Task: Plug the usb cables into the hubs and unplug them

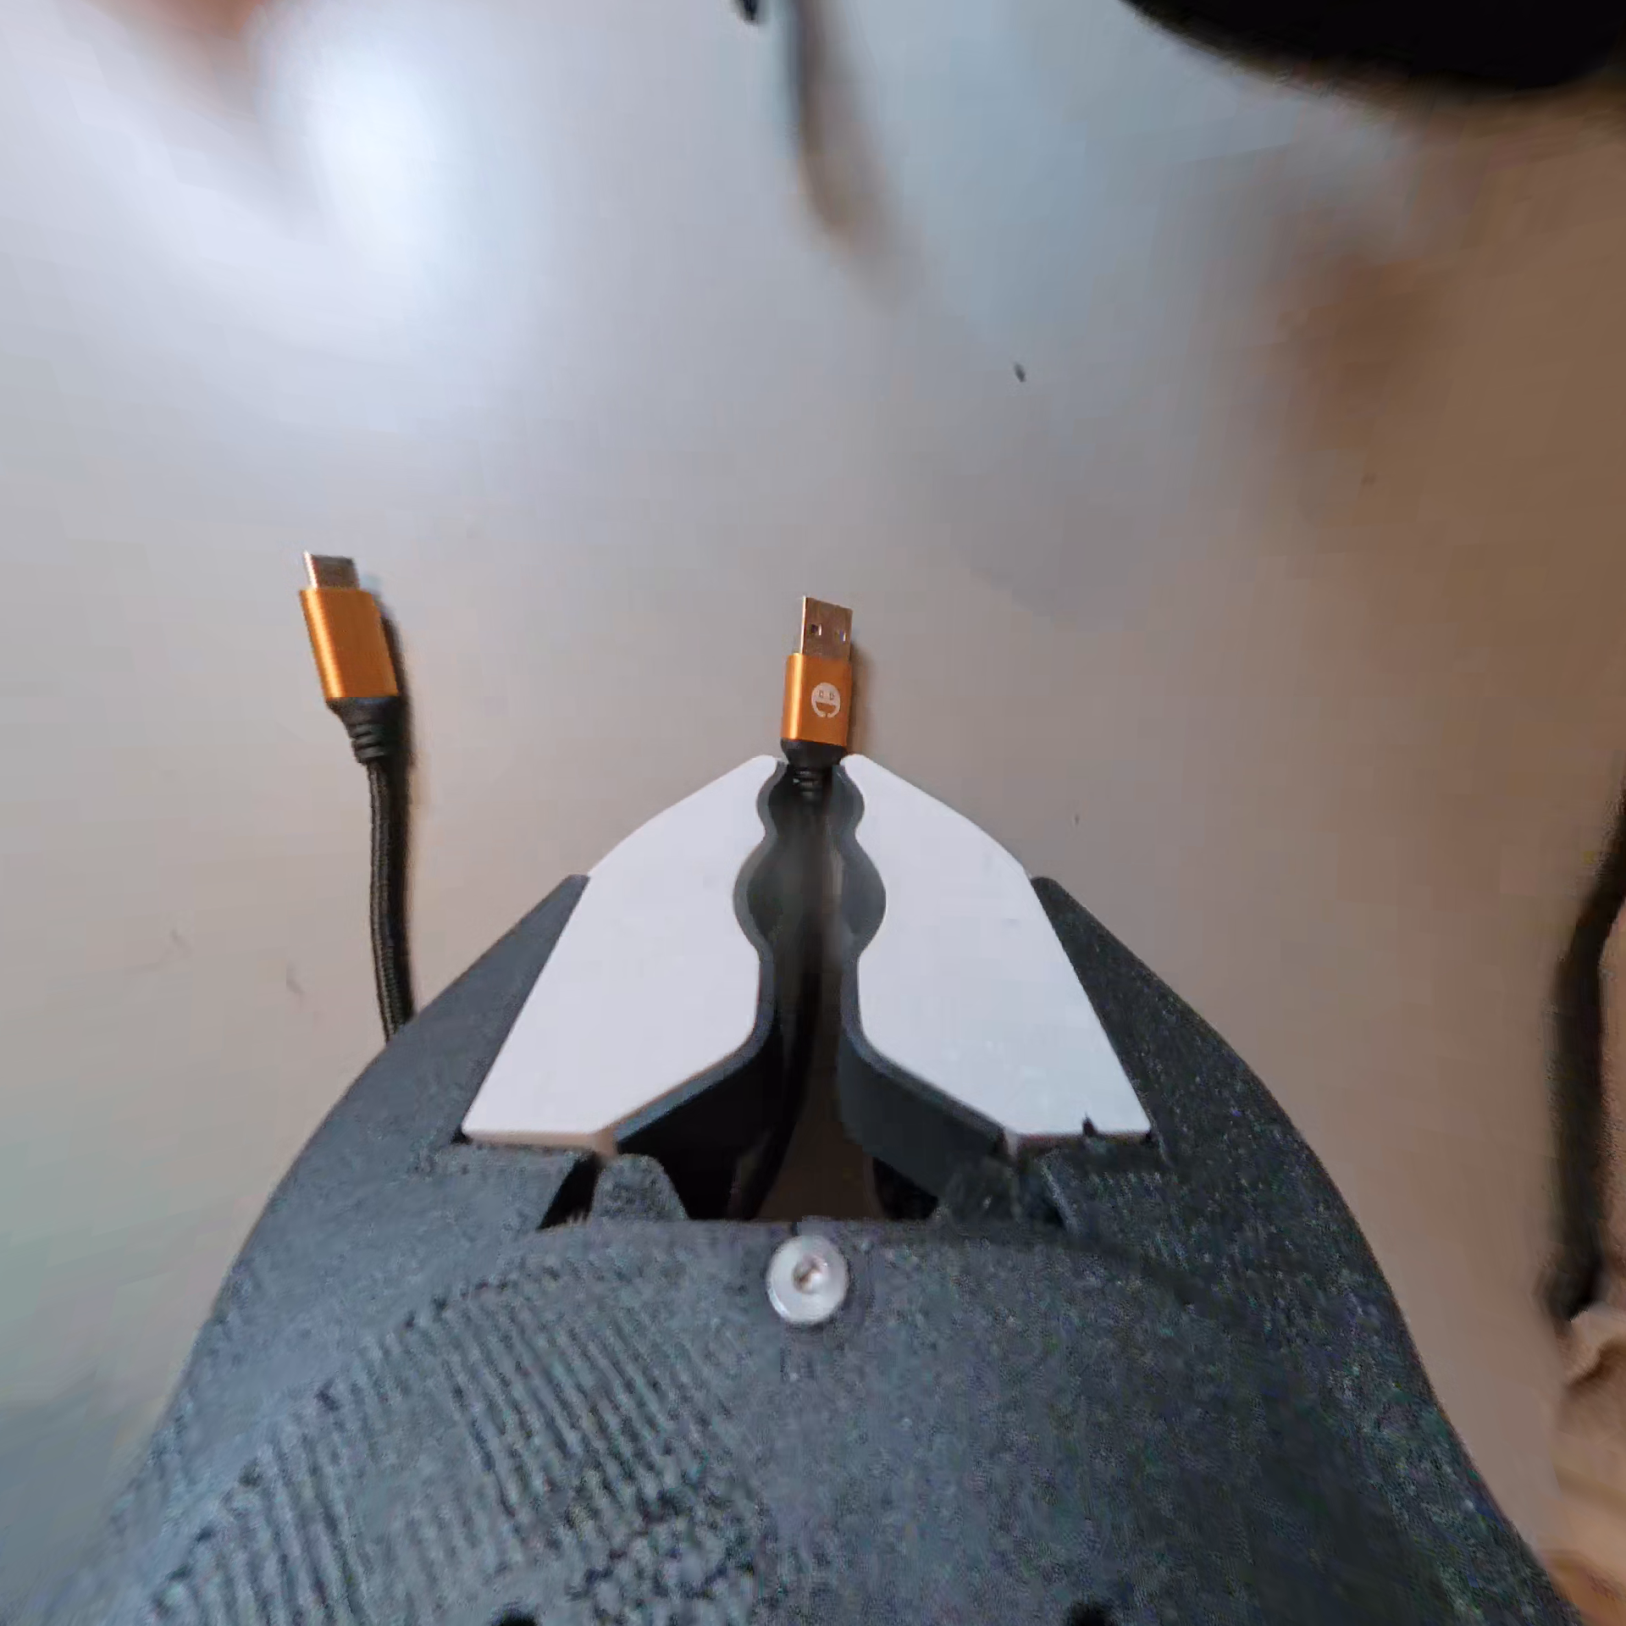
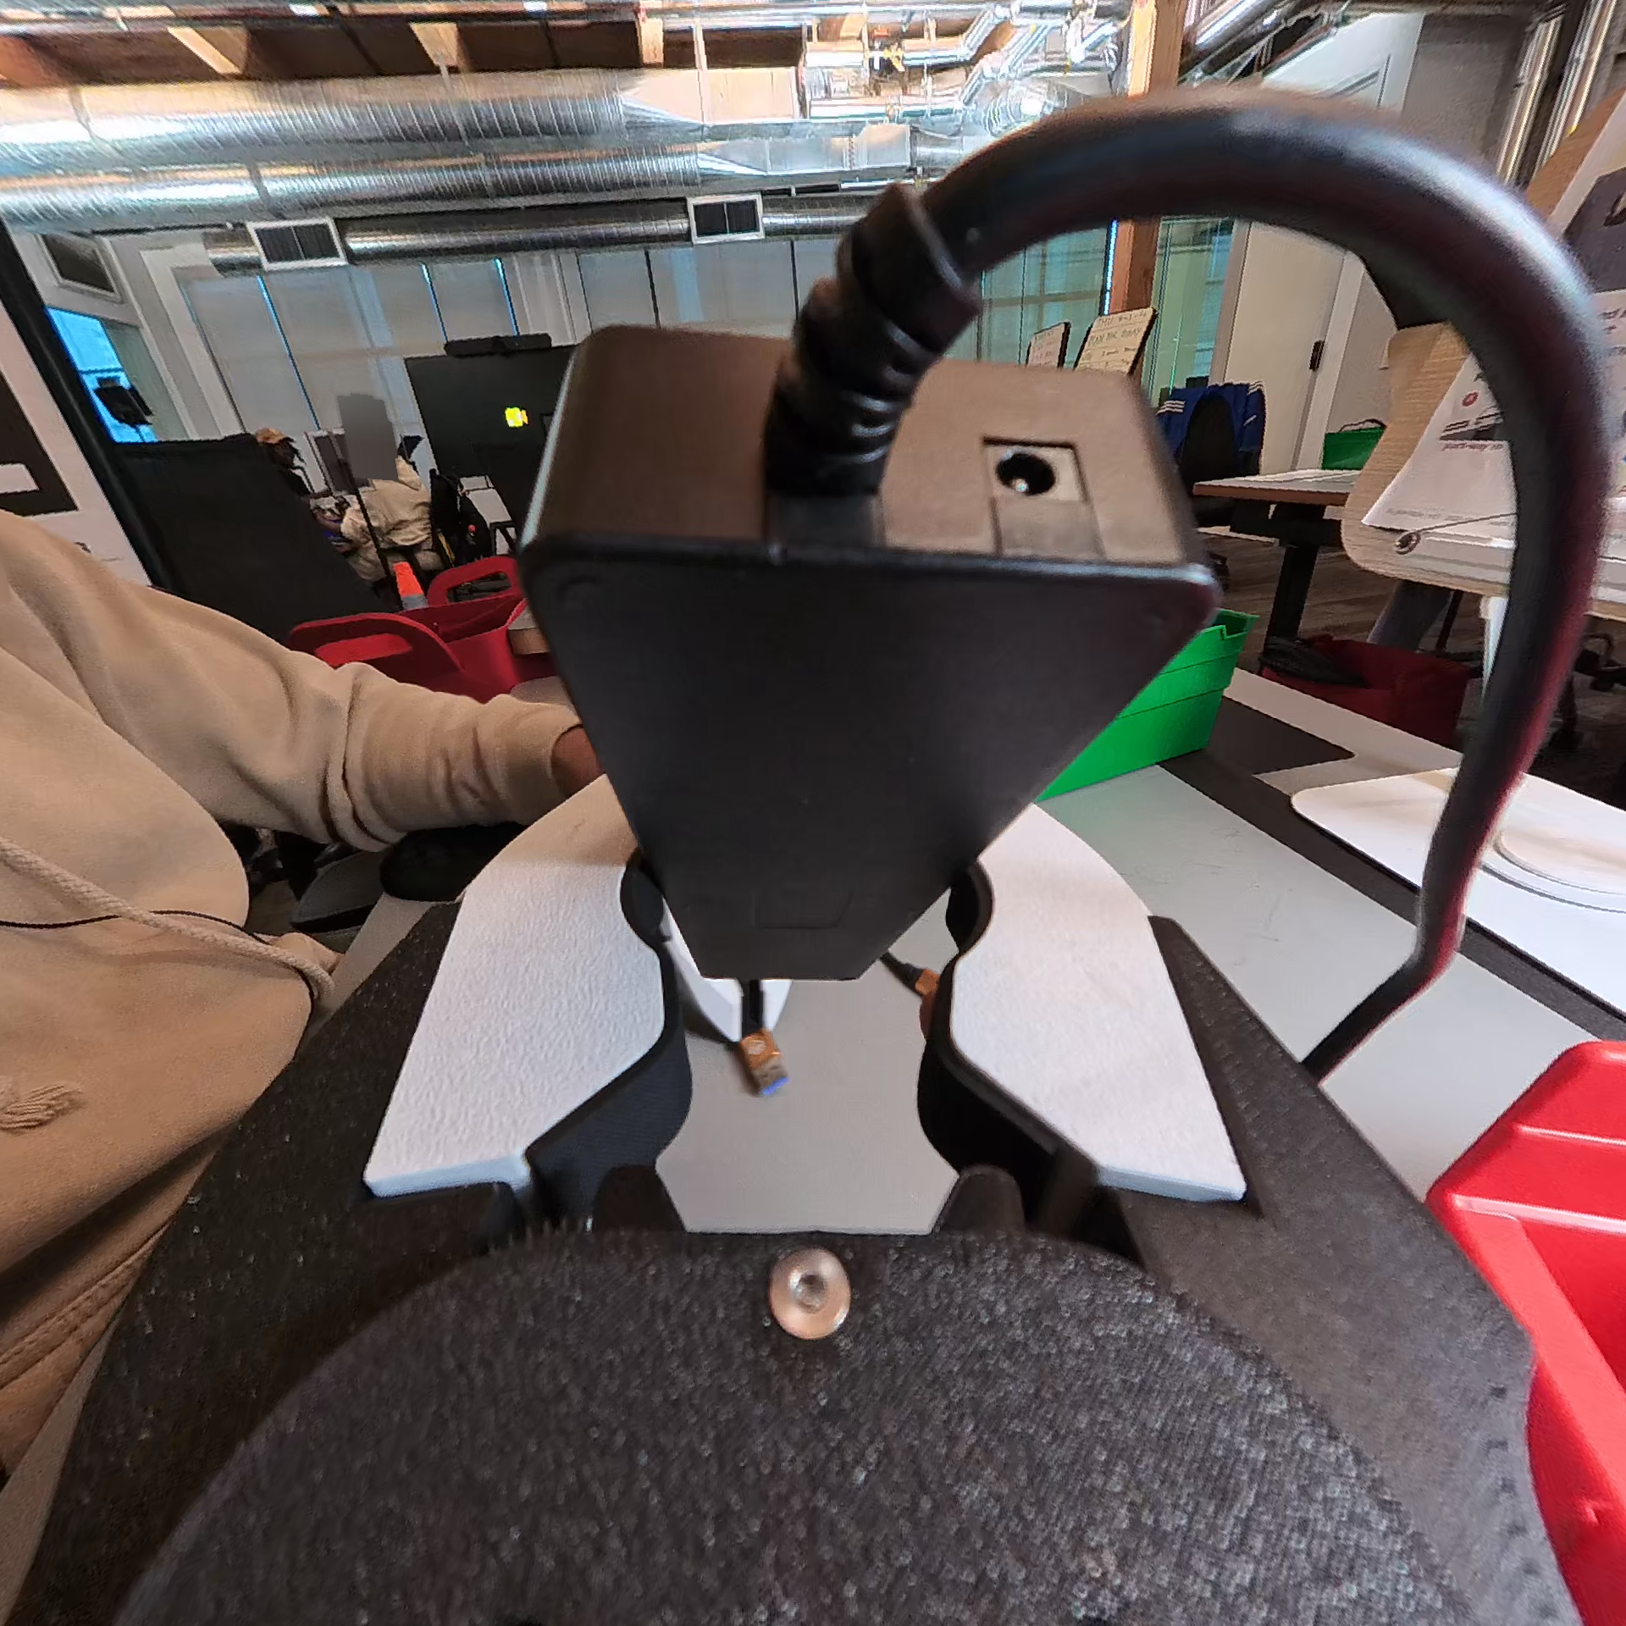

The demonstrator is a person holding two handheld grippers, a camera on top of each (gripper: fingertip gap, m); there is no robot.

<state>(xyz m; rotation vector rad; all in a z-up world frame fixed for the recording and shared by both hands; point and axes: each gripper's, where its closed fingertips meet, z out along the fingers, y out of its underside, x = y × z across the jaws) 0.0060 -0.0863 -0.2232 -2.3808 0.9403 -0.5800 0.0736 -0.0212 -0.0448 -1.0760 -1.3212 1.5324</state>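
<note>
Above the grey desk point(image 1: 1144, 616), the left gripper point(image 1: 811, 767) clamps the USB-A cable point(image 1: 818, 695); the right gripper point(image 2: 805, 924) grips the black hub point(image 2: 845, 704), ports hidden.

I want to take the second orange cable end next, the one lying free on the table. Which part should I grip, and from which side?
Grip the orange shell of the free connector, not its bare metal tip. It lies flat on the table, apart from the plug the left gripper holds. Come from above, fingers closing on its two long sides, probably near the black strain relief.
</note>
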